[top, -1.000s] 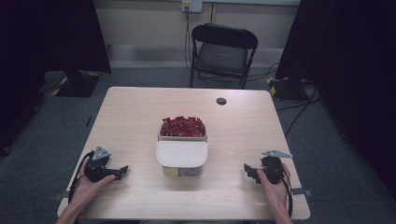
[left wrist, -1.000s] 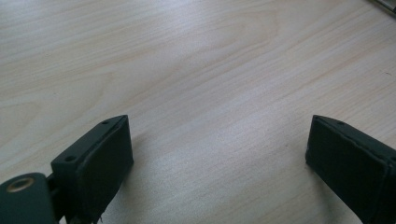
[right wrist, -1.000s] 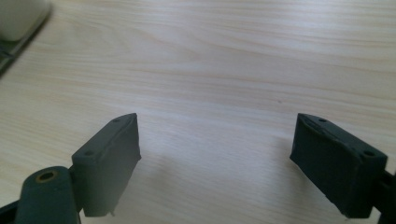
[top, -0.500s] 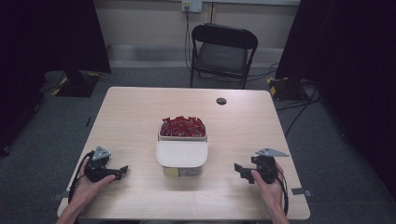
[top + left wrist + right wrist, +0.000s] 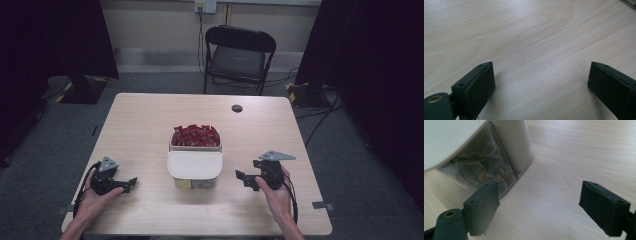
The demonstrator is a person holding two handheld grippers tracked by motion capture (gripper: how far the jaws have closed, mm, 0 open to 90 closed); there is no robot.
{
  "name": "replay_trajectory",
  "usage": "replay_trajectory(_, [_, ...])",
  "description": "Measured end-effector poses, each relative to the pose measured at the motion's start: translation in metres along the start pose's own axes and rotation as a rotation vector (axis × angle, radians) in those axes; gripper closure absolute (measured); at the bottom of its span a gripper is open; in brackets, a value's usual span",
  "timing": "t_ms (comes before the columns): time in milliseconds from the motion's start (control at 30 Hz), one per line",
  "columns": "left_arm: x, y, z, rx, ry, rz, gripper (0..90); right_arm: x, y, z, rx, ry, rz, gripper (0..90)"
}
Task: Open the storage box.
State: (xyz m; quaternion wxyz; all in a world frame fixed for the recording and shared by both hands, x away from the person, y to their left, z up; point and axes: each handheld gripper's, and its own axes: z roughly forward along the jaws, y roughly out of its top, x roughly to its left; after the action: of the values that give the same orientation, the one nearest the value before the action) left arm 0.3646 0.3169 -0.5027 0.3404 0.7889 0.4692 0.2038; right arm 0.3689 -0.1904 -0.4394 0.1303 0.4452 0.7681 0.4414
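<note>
Right gripper (image 5: 248, 179): jaws stand wide apart with nothing between them, aimed at the closed box from its right side, near it but not touching.
Right gripper close-up (image 5: 537, 207): bare wood between the two black pads; the box wall sits just past the left pad.
Left gripper (image 5: 129, 183): low on the surface at the near left corner, well apart from the boxes, jaws spread wide and holding nothing.
Left gripper close-up (image 5: 541, 85): plain wood grain between the pads.
Closed box (image 5: 195, 169): middle of the surface, white lid on top, clear wall below with dim contents I cannot make out.
Open box (image 5: 195, 137): touching the closed one on its far side, heaped with red pieces.
Surface (image 5: 150, 125): light wood, a small dark disc (image 5: 237, 108) near the far edge.
Chair (image 5: 239, 55): black, beyond the surface.
</note>
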Motion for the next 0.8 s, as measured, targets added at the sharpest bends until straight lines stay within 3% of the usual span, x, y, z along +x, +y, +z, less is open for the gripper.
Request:
replay_trajectory(167, [0.0,0.0,0.0,0.0,0.0,0.0,6.9,0.01,0.009,0.006,-0.006,0.03,-0.017,14.5])
replay_trajectory(400, [0.0,0.0,0.0,-0.001,0.0,-0.001,6.9,0.036,0.003,0.015,0.019,0.13,-0.06,14.3])
replay_trajectory(600, [0.0,0.0,0.0,0.0,0.0,0.0,6.9,0.047,0.002,0.027,0.037,0.151,-0.093,14.3])
replay_trajectory(800, [0.0,0.0,0.0,0.0,0.0,0.0,6.9,0.047,0.003,0.031,0.03,0.145,-0.086,14.3])
